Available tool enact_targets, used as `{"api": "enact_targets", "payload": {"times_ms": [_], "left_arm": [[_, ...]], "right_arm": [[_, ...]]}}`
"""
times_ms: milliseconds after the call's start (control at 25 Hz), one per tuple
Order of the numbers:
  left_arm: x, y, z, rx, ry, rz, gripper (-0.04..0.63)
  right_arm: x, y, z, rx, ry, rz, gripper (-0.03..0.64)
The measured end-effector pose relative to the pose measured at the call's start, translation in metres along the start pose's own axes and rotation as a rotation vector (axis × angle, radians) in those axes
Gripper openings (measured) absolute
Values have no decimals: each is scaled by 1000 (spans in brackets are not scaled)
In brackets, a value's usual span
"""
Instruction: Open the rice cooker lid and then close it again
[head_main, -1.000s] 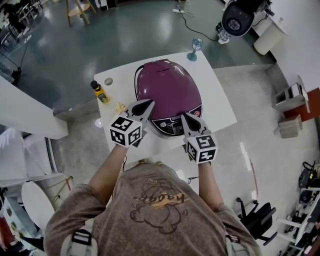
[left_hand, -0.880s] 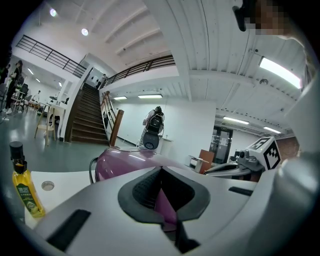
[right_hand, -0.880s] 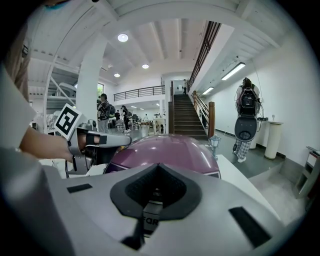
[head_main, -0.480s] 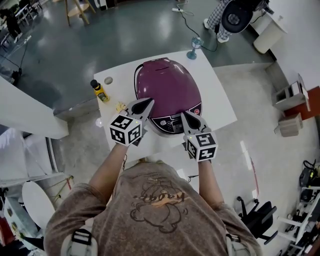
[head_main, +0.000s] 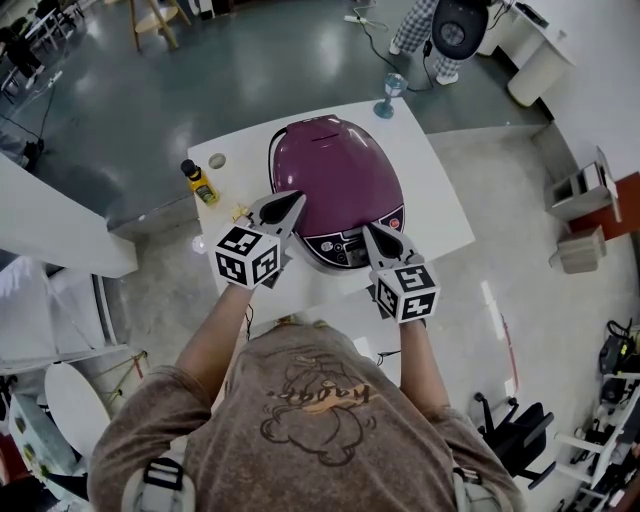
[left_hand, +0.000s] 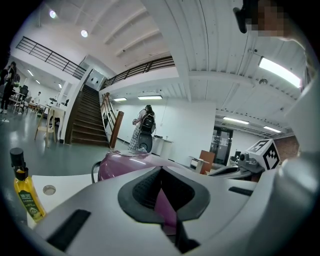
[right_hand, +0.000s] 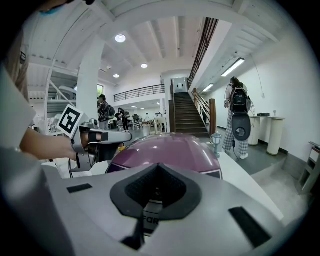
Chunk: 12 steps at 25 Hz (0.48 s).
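I see the purple rice cooker (head_main: 335, 180) sitting in the middle of the white worktop (head_main: 440, 210). Its lid is down and shut. The panel with the buttons (head_main: 345, 245) is on the side nearest to me.

My left tongs (head_main: 298, 199) are closed tight with nothing in them. Their tip is right at the front left edge of the cooker's lid. I cannot tell if it touches the lid. In the left gripper view I see a bit of purple through the small gap behind the closed tips.

My right tongs (head_main: 366, 229) are closed too, and they hold nothing. Their tip points at the button panel on the front right of the cooker. In the right gripper view the round purple lid fills the space just past the tips.

A small yellow bottle (head_main: 200, 184) stands near the left edge of the worktop, well apart from the cooker. A little glass with a stem (head_main: 388, 97) stands at the far corner, behind the cooker.
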<state>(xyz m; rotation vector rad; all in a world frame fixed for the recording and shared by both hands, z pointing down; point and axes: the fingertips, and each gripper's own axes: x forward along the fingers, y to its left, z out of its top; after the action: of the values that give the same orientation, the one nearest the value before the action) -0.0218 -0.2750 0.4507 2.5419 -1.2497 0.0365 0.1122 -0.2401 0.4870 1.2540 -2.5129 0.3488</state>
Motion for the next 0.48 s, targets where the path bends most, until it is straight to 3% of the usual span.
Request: {"api": "enact_targets", "payload": {"times_ms": [480], "left_arm": [[3,1,10,41,1,-18,21]], "right_arm": [[-2,0,-3,6,-8,-2,-2]]}}
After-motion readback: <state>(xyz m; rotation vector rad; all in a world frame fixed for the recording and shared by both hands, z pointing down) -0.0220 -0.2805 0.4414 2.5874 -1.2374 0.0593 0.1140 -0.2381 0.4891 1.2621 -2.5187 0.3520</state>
